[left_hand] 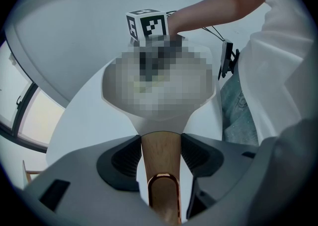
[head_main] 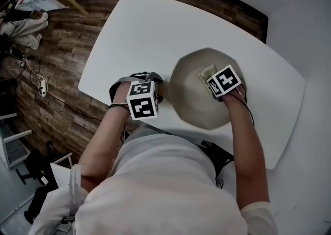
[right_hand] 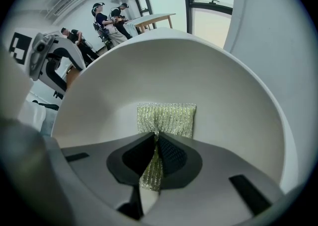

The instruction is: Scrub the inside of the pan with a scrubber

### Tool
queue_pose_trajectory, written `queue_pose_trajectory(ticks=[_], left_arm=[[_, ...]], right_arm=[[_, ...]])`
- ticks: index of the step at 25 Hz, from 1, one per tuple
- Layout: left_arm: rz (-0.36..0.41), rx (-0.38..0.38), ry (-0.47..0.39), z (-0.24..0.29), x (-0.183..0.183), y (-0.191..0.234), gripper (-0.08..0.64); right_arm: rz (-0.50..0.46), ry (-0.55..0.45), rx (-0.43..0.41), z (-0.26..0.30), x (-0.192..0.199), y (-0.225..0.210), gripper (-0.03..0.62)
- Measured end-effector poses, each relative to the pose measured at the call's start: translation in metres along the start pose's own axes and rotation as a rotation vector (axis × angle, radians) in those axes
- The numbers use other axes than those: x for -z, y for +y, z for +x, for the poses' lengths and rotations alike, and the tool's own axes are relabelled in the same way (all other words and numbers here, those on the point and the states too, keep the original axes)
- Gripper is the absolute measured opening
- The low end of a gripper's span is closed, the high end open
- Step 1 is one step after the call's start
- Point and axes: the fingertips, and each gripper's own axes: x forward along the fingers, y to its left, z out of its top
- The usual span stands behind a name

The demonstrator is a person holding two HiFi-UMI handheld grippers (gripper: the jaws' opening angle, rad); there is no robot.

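Left gripper [left_hand: 160, 156]: jaws clamped on either side of the pan's wooden handle [left_hand: 159, 140], near the table's front edge.
Table [head_main: 145, 32]: white, carrying the pan right of its middle.
Pan [head_main: 186, 106]: pale, wide bowl, sitting between the two grippers with its handle pointing left.
Scrubber [right_hand: 166, 116]: green-gold mesh pad inside the pan, lying against the inner wall on its right side.
Right gripper [right_hand: 155, 156]: reaching into the pan, jaws pinched tight on the scrubber's near edge.

White table [head_main: 139, 32] stands on dark wood floor [head_main: 57, 63], power strip [head_main: 43, 87] nearby.
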Motion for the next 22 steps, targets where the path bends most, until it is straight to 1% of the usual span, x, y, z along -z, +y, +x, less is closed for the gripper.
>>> queue_pose_trajectory(ticks=[5,8,12,22], left_arm=[[0.001,0.002,-0.002,0.001,0.001,0.000,0.252],[0.000,0.004,-0.002,0.001,0.002,0.000,0.252],[0.001,0.005,-0.001,0.001,0.000,0.000,0.252],[-0.002,0.007,-0.005,0.001,0.000,-0.001,0.252]], right_arm=[[-0.017,-0.022,-0.024,0.005,-0.014,0.013,0.040],[-0.043,-0.024,-0.041,0.009,-0.021,0.024,0.040],[-0.102,-0.003,-0.052,0.014,-0.025,0.037,0.040],[-0.177,0.038,-0.093,0.019,-0.023,0.062,0.041]])
